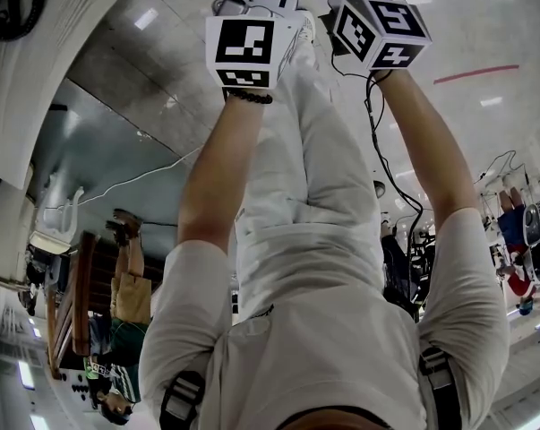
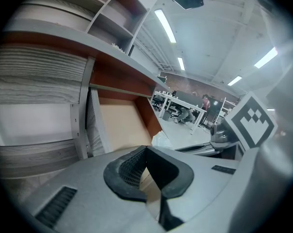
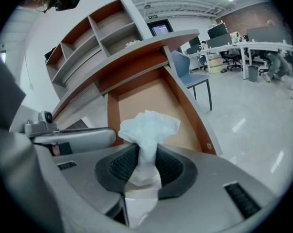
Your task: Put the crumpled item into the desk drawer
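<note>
The crumpled item [image 3: 148,125], a white wad of thin plastic or paper, sticks up from between my right gripper's [image 3: 144,152] jaws, pinched narrow at the pads. It hangs above the open desk drawer [image 3: 141,101], which has a pale bottom and red-brown sides. In the left gripper view the same drawer [image 2: 119,125] lies ahead, with the white wad [image 2: 161,141] peeking over the jaw. My left gripper [image 2: 147,152] has its jaw tips together with nothing between them. The head view shows only my arms and the marker cubes, the left [image 1: 247,52] and the right [image 1: 381,30].
Above the drawer runs the grey desktop [image 3: 136,47], with open shelves [image 3: 93,38] on it. A blue chair [image 3: 187,69] stands to the right of the desk. Office tables [image 3: 253,45] and chairs fill the far room, and people sit there.
</note>
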`<control>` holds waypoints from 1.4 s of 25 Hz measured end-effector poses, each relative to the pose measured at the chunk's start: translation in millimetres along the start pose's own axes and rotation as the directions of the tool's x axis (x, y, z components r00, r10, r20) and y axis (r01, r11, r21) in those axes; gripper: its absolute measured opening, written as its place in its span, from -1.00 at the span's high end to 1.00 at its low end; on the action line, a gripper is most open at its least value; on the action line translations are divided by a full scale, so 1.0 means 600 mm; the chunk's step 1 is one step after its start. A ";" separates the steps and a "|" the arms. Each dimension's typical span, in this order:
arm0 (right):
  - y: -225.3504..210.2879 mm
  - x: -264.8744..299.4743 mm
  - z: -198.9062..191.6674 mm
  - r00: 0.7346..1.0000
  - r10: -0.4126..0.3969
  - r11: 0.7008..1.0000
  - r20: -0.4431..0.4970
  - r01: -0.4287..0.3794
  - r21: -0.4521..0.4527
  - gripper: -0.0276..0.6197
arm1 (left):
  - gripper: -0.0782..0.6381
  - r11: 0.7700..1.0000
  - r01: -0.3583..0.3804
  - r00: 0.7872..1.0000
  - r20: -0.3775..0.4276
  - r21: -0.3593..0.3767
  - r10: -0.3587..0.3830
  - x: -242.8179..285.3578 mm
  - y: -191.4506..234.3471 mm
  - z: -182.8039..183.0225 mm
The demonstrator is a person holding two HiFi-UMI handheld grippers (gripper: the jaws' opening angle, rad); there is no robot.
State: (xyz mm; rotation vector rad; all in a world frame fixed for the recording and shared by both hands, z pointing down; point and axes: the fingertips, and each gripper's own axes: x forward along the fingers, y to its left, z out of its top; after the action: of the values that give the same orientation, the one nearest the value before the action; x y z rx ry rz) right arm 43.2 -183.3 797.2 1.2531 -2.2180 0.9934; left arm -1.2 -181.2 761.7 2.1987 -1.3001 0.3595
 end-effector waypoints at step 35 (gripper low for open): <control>-0.002 -0.019 0.008 0.999 -0.007 0.999 0.045 0.005 0.051 0.67 | 0.78 1.000 0.011 1.000 0.004 0.006 -0.011 0.000 -0.007 0.009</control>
State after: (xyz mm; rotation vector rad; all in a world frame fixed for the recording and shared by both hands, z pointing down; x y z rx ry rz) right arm 50.2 -180.9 787.3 1.3157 -2.2342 1.0348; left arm 2.4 -182.8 756.0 2.2117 -1.2895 0.3556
